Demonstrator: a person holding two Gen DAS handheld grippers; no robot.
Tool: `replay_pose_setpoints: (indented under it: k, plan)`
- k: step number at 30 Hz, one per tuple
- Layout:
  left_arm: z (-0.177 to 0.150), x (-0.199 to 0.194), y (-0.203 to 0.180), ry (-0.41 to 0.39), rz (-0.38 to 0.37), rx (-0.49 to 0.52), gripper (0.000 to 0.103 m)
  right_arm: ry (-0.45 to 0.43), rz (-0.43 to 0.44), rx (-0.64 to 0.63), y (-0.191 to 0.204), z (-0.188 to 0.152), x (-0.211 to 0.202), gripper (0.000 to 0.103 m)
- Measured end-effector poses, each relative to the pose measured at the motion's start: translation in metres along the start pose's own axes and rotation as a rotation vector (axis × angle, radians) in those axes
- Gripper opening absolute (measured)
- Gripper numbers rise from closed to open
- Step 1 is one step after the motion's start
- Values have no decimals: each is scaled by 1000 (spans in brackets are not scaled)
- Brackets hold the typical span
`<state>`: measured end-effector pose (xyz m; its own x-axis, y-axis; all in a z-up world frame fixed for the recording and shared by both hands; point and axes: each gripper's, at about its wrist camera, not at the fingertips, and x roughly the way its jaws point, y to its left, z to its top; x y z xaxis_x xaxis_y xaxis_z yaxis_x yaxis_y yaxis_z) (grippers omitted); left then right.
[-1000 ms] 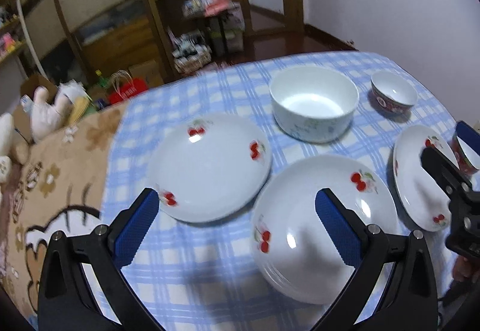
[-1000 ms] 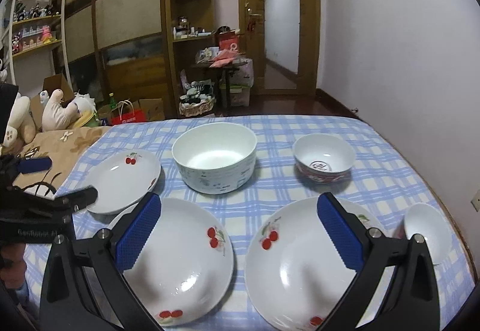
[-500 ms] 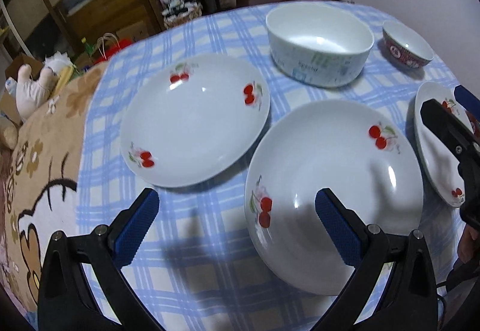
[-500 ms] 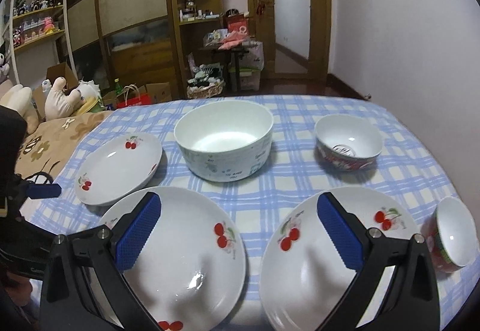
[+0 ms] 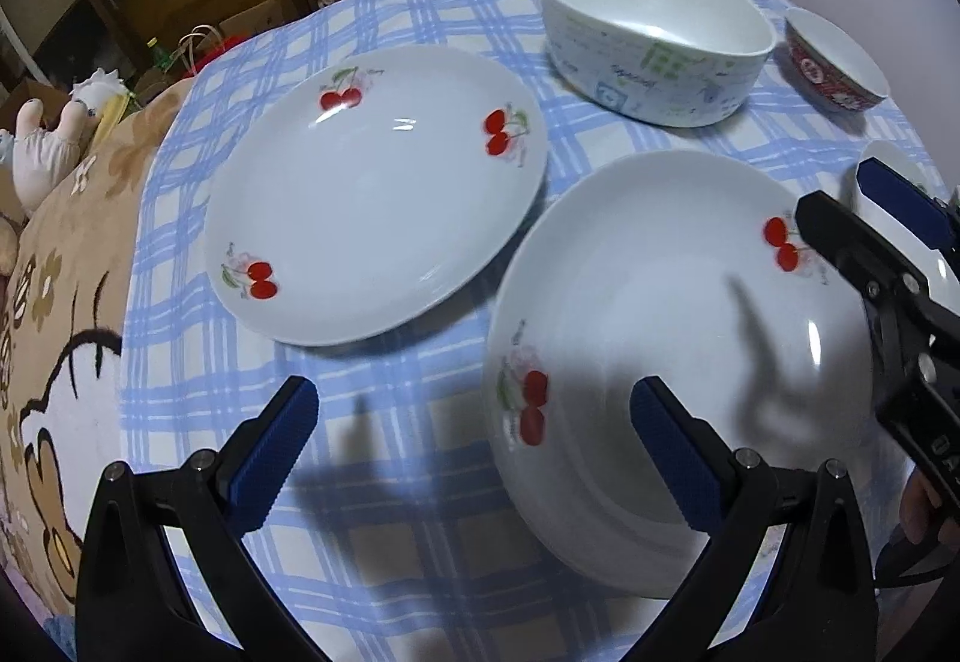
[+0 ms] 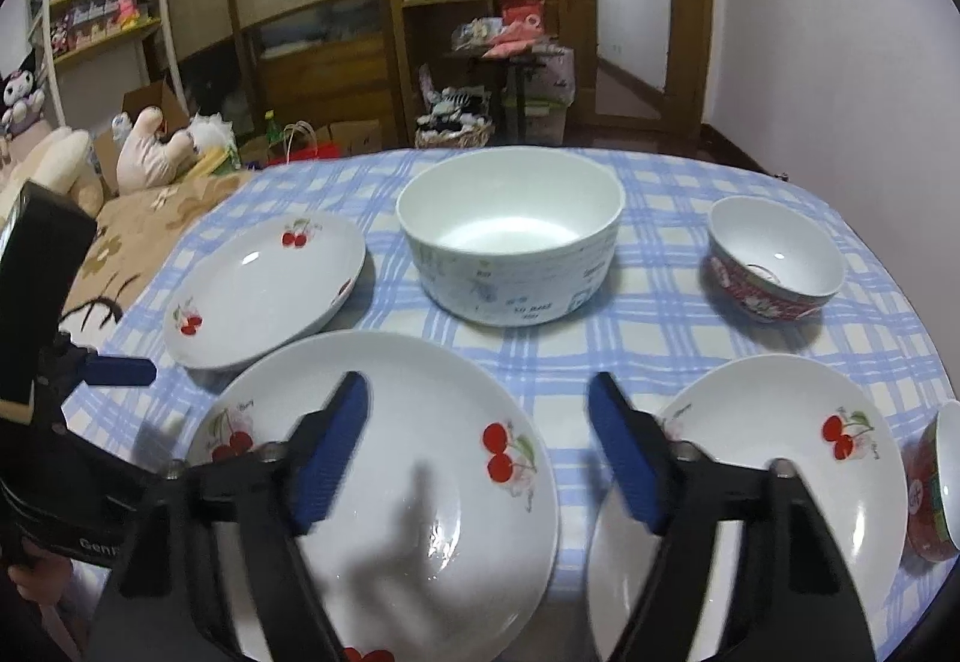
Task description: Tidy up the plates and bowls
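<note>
Right wrist view: white cherry-printed plates (image 6: 390, 482) beside a large white bowl (image 6: 510, 236).

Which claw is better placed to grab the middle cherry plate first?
Probably left. The left claw has one pad already over the middle plate's near rim; the right claw, now closing on nothing, hangs over its far side.

The tablecloth (image 6: 660, 314) is blue and white checks. Three plates are white with red cherries and green leaves: one at the back left (image 6: 264, 284), one in the middle (image 6: 390, 482), one on the right (image 6: 774, 458). The big bowl (image 6: 510, 236) is white with small blue and green pictures outside. The small bowl (image 6: 774, 260) is white inside, red outside. The gripper pads (image 6: 333, 446) are blue on black arms
</note>
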<state>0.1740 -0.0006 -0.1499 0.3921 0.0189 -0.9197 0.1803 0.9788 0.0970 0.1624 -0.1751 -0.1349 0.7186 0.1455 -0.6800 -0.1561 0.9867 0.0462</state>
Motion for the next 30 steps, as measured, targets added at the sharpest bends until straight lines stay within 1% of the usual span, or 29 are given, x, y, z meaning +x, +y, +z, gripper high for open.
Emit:
replay_pose_setpoints:
  k: [2, 3, 4, 5, 6, 7, 8, 9, 10, 11, 12, 13, 17, 18, 19, 22, 25, 27, 30]
  plan:
    - [1, 2, 1, 3, -7, -3, 102, 12, -35, -9, 2, -2, 5, 67]
    - [1, 4, 1, 9, -11, -2, 102, 22, -35, -4, 0, -2, 7, 62]
    - [1, 6, 1, 15, -14, 0, 97, 41, -32, 7, -1, -3, 11, 51]
    - [1, 9, 0, 24, -19, 0, 93, 59, -31, 19, -4, -3, 15, 49]
    - [1, 11, 0, 32, -26, -1, 87, 75, -33, 34, -6, -4, 18, 48]
    - [1, 14, 1, 52, -28, -13, 81, 79, -31, 56, -8, -5, 19, 48]
    - [1, 16, 2, 62, -44, -25, 78, 77, -27, 78, -11, -6, 20, 48]
    - [1, 17, 3, 69, -54, -32, 73, 77, -29, 91, -13, -7, 21, 45]
    - [1, 19, 3, 73, -59, -37, 66, 81, -29, 101, -15, -8, 22, 38]
    - [1, 20, 4, 74, -73, -44, 62, 90, -23, 106, -16, -9, 24, 34]
    - [1, 20, 4, 74, -86, -51, 56, 102, -17, 110, -17, -9, 26, 28]
    - [1, 19, 5, 76, -113, -63, 49, 108, -17, 114, -19, -10, 27, 25]
    - [2, 19, 7, 72, -147, -70, 36, 113, -21, 113, -22, -10, 27, 16]
    - [2, 19, 6, 73, -159, -70, 30, 118, -18, 115, -23, -10, 27, 15]
    - [1, 19, 4, 74, -166, -70, 29, 125, -16, 116, -25, -10, 27, 14]
    - [0, 16, 3, 59, -155, -62, 27, 152, -36, 96, -23, -12, 30, 15]
    - [1, 14, 5, 57, -168, -91, 25, 176, -58, 72, -20, -14, 30, 15]
    - [1, 15, 8, 51, -169, -100, 24, 198, -58, 64, -20, -13, 30, 15]
    - [0, 14, 5, 35, -151, -93, 25, 199, -51, 90, -23, -16, 30, 15]
